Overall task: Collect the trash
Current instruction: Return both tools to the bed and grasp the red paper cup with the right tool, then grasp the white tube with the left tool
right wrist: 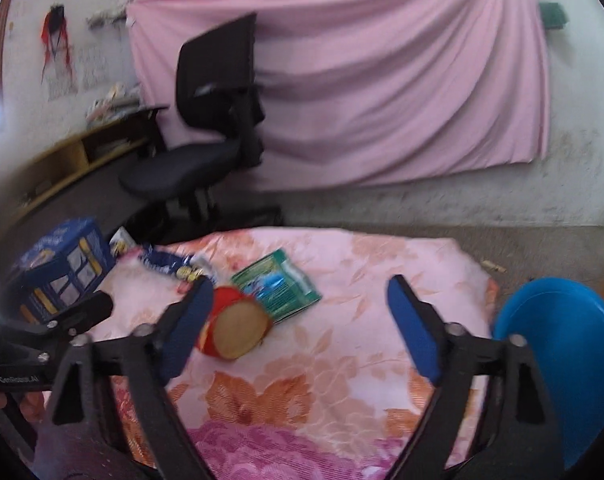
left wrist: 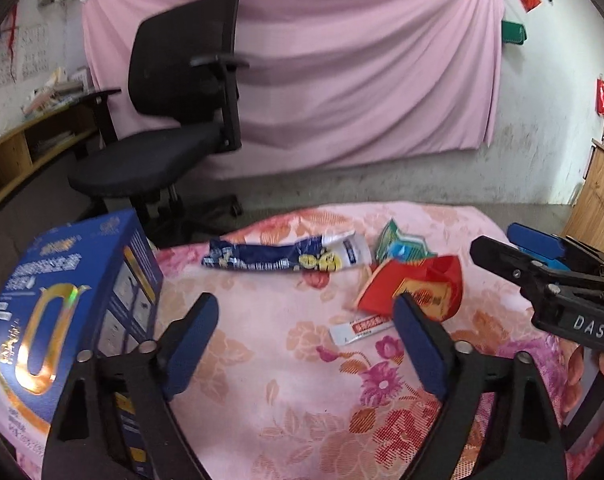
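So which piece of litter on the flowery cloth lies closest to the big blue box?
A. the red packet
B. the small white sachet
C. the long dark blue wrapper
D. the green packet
C: in the left wrist view the long dark blue wrapper stretches toward the big blue box, while the green packet, red packet and small white sachet all lie farther off on the flowery cloth.

We look from two cameras, one on each gripper, both tilted down and close over the flowered tabletop (left wrist: 286, 360). The left one sits near the blue box (left wrist: 62, 312). The right one sits near the blue bowl (right wrist: 562, 360). Both see the red packet (left wrist: 418, 284), the black chair (right wrist: 218, 120) and the pink sheet (right wrist: 382, 80).
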Demonstrator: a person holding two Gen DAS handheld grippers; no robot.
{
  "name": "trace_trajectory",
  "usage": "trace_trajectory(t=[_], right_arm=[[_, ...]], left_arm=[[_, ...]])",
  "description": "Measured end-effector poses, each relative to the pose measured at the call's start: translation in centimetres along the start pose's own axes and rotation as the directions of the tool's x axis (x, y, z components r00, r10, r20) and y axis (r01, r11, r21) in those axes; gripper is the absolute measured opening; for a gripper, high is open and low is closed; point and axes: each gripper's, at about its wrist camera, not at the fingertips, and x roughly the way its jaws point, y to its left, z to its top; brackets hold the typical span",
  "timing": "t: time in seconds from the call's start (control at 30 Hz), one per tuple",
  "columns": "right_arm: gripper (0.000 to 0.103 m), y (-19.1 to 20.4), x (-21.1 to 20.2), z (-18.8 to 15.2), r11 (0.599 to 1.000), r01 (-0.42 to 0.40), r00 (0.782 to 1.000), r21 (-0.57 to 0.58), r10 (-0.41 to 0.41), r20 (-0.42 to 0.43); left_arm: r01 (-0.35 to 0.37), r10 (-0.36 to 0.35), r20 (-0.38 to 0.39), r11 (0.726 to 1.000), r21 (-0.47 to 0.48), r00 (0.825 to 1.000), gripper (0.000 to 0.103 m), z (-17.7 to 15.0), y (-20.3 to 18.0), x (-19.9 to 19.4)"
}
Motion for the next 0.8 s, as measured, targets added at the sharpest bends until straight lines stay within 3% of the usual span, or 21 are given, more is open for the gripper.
trace_trajectory(t=[0.07, 0.27, 0.4, 0.5, 0.57, 0.63, 0.8], right_arm=[[0.101, 0.5, 0.7, 0.1, 0.999, -0.036, 0.999, -0.001, 0.036, -0.025], [0.089, 1.8, 3.4, -0.3, 0.997, -0.069, 0.987, -0.032, 0.063, -0.145], [0.082, 1.5, 4.2, -0.7, 0.997, -0.081, 0.977, -0.006, 0.078, -0.2], [0.068, 0.7, 4.6, -1.0, 0.996, -0.084, 0.967, 0.031, 0.089, -0.241], [0.052, -0.1, 4.7, -1.1, 0.995, -0.077, 0.963, 0.06, 0.09, -0.255], [0.042, -0.7, 4.7, -1.2, 0.994, -0.077, 0.96, 0.082, 0.096, -0.264], [0.041, -1.4, 3.5, -1.1, 0.997, -0.044, 0.966, 0.058, 0.057, -0.253]], left_arm=[[0.02, -0.021, -0.039, 1.0, -0.012, 0.999, 0.069, -0.2, 0.3, 0.8], [0.068, -0.073, -0.124, 0.997, -0.047, 0.99, 0.058, -0.5, 0.9, 2.6], [0.096, -0.104, -0.15, 0.994, -0.058, 0.983, 0.057, -0.4, 1.1, 3.1], [0.13, -0.137, -0.172, 0.99, -0.051, 0.976, 0.057, -0.4, 0.8, 3.3], [0.145, -0.15, -0.191, 0.989, -0.041, 0.97, 0.057, -0.4, 0.5, 3.6], [0.159, -0.162, -0.204, 0.987, -0.031, 0.966, 0.057, -0.3, 0.3, 3.8], [0.17, -0.161, -0.24, 0.985, 0.021, 0.957, 0.057, -0.1, -0.7, 4.7]])
